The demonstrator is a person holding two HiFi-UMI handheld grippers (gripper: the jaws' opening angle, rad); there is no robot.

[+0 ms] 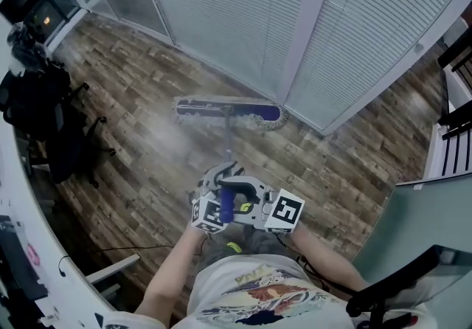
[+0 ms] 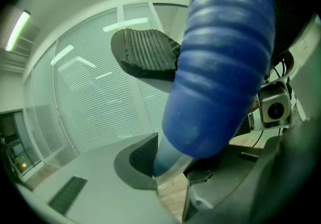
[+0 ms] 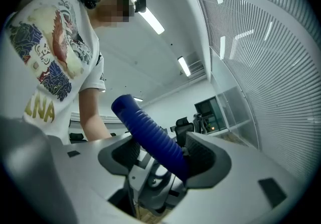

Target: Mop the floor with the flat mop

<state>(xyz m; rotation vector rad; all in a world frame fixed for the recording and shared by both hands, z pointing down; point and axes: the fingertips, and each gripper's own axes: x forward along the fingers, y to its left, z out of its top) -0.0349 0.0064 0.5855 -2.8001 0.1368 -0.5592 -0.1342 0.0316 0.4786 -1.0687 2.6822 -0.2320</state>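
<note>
The flat mop's head [image 1: 228,110], blue with a pale fringe, lies flat on the wooden floor [image 1: 147,165] close to the glass wall. Its thin pole [image 1: 227,139] rises toward me and ends in a ribbed blue grip [image 1: 226,203]. Both grippers hold that grip in front of my chest. My left gripper [image 1: 215,186] is shut on the blue grip [image 2: 220,62], which fills the left gripper view between the ribbed pads [image 2: 145,53]. My right gripper [image 1: 254,198] clamps the same grip [image 3: 150,135] between its two pads [image 3: 205,160]; my torso and arm show behind it.
A glass wall with white blinds [image 1: 295,18] runs just behind the mop head. A black office chair [image 1: 51,121] stands at the left beside a white desk edge [image 1: 18,246]. Another chair [image 1: 413,276] is at the lower right, and a cable [image 1: 125,248] lies on the floor.
</note>
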